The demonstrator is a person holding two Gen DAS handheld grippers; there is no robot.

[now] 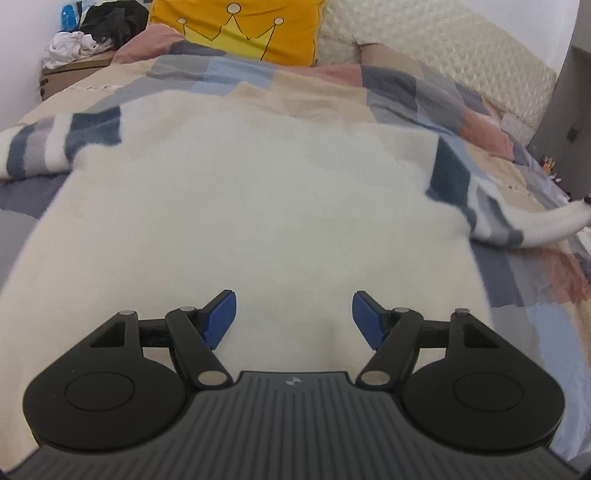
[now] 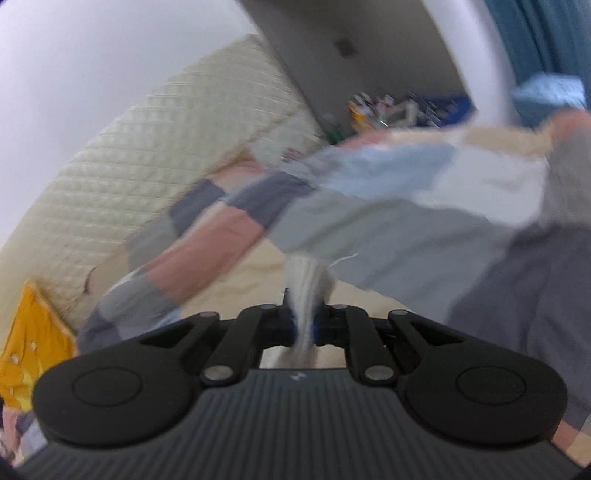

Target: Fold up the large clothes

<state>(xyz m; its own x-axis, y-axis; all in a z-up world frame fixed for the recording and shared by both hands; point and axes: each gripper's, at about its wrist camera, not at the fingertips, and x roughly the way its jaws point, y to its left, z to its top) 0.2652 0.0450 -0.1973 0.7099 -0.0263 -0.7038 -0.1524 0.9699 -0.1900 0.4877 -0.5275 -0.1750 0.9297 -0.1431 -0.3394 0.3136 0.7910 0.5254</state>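
Observation:
A large cream sweater with dark blue and grey striped sleeves lies flat on the patchwork bedspread. My left gripper hovers over its lower part, open, with nothing between the blue pads. The left sleeve rests spread to the side. The right sleeve is lifted at its cuff toward the right edge. In the right wrist view my right gripper is shut on a bunch of cream fabric, the sleeve cuff, held above the bed; that view is blurred.
An orange pillow with a yellow crown leans at the head of the bed against a quilted cream headboard. A pile of clothes sits on a box at the far left. Clutter lies on the floor beyond the bed.

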